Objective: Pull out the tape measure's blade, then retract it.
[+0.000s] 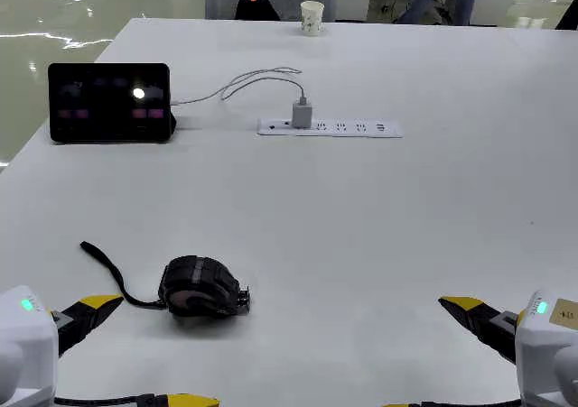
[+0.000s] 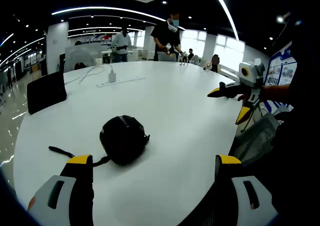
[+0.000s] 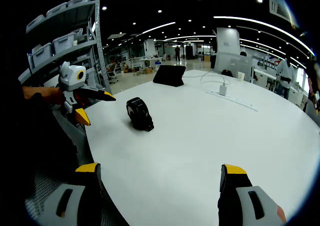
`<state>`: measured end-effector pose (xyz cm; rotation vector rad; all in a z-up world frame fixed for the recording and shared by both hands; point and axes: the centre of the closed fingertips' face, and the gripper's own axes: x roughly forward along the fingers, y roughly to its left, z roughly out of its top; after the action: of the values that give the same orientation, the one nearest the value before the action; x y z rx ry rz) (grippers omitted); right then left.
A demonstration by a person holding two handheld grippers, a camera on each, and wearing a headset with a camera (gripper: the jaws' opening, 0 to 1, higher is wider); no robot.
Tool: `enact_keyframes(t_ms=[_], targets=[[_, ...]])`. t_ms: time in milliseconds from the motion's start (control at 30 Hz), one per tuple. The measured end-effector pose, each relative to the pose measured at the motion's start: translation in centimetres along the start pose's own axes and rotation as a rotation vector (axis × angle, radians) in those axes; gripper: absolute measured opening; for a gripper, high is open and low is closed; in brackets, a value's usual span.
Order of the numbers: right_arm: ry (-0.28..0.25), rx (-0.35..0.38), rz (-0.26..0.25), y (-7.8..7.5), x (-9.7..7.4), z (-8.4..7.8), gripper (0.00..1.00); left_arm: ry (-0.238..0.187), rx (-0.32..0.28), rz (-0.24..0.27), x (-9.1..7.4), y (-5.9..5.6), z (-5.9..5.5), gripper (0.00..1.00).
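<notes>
A black tape measure lies on the white table near the front edge, its wrist strap trailing to the left; no blade is drawn out. My left gripper hovers open just left of and in front of it, touching nothing. In the left gripper view the tape measure lies a little beyond the wide-open jaws of the left gripper. My right gripper stands open well to the right, nothing between its fingers. From the right gripper the tape measure lies far off, next to the left gripper.
A dark tablet stands at the back left, cabled to a charger on a white power strip. A paper cup sits at the far edge. People stand beyond the table.
</notes>
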<state>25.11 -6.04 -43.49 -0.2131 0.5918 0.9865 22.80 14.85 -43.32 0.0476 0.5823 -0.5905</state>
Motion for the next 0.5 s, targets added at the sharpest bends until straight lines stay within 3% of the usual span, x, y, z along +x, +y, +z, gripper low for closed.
enact_keyframes(t_ms=[500], targets=[[0.0, -0.008, 0.005, 0.16, 0.04, -0.01, 0.99, 0.001, 0.007, -0.002, 0.0, -0.03, -0.02, 0.99]])
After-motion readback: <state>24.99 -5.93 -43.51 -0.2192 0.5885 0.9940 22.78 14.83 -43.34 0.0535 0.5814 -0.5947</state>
